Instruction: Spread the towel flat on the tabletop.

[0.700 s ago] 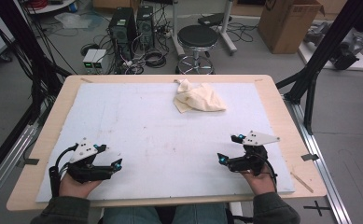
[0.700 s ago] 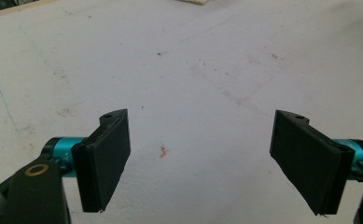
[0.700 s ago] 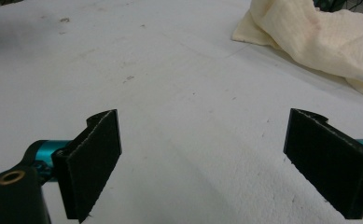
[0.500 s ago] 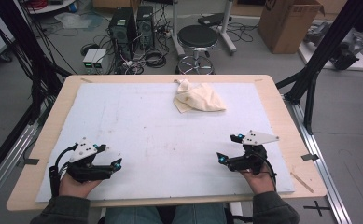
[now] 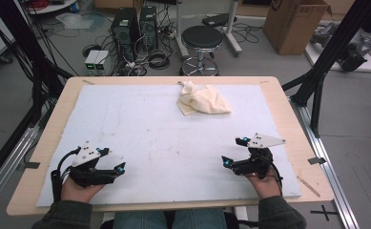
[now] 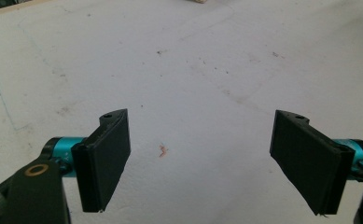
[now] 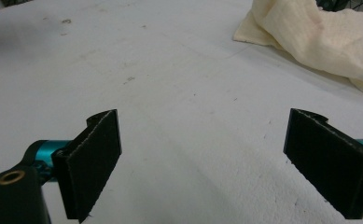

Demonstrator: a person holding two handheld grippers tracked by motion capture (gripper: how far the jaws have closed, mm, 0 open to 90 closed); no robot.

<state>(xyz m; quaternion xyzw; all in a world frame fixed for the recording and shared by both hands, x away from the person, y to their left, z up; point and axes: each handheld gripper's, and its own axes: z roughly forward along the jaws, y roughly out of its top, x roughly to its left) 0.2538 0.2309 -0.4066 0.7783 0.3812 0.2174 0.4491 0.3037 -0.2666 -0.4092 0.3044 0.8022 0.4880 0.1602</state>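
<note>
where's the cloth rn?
The crumpled cream cloth lies at the far edge of the white mat in the high view, right of centre, well ahead of both tongs; in the right gripper view it sits at upper right.

In the left gripper view the cloth (image 6: 198, 1) is cut by the top edge at 12 o'clock, leaving just a cream sliver. In the right gripper view the cloth (image 7: 319, 37) runs off the top and right edges at 1 o'clock, so its far side and full outline cannot be told. The right-hand jaw there is clipped by the frame at 4 o'clock. In the high view the person's forearms leave the bottom edge at 6 o'clock, and the hands sit largely under the left gripper (image 5: 118, 168) and right gripper (image 5: 227, 161).
</note>
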